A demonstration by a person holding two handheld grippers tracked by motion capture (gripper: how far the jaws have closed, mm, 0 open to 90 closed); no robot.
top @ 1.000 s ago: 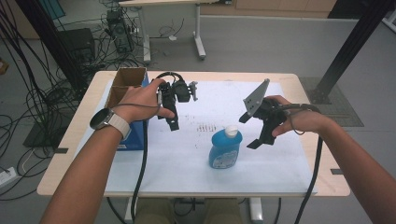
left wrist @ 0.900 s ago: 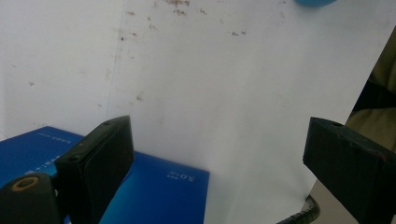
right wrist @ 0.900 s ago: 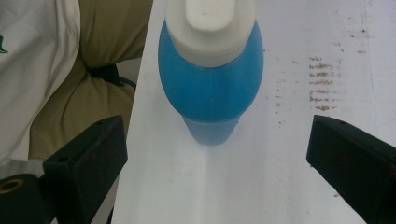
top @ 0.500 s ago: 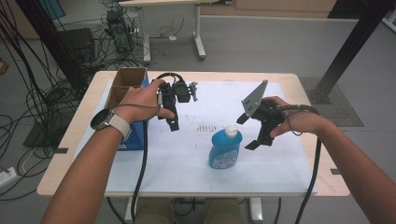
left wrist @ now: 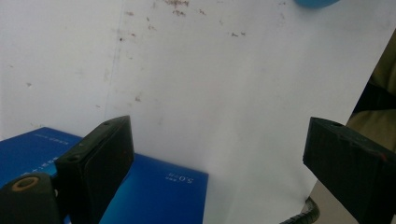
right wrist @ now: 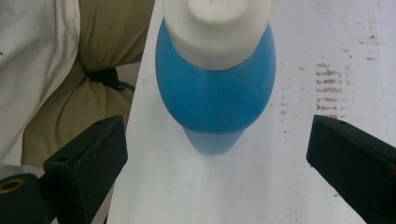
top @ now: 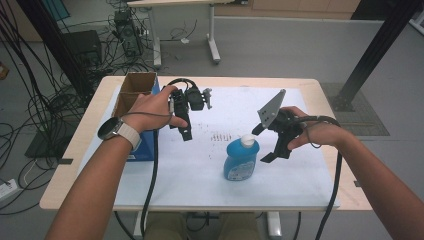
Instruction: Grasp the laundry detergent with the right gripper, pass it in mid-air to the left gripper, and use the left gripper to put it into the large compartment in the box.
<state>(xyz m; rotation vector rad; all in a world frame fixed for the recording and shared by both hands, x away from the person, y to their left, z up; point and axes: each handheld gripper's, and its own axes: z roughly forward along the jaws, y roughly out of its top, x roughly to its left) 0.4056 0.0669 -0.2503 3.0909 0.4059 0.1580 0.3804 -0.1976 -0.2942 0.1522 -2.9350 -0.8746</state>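
Note:
A blue bottle (top: 241, 160) with a white cap (top: 247, 141) stands upright on the white sheet (top: 200, 170), near the middle of the table. My right gripper (top: 263, 145) hangs just to its right, open, its jaws angled toward the bottle. In the right gripper view the bottle (right wrist: 215, 93) lies beyond the open right gripper (right wrist: 217, 156), which does not touch it. My left gripper (top: 184, 129) is held over the sheet beside a blue box (top: 142, 149). In the left gripper view the left gripper (left wrist: 219, 154) is open over bare sheet, with nothing between its jaws.
An open cardboard box (top: 134, 89) sits at the table's back left, behind the blue box (left wrist: 154, 186). Faint brown marks (top: 222, 136) dot the sheet. The person's trousers (right wrist: 107, 42) show at the table's near edge. Cables trail from both grippers and cover the floor at left.

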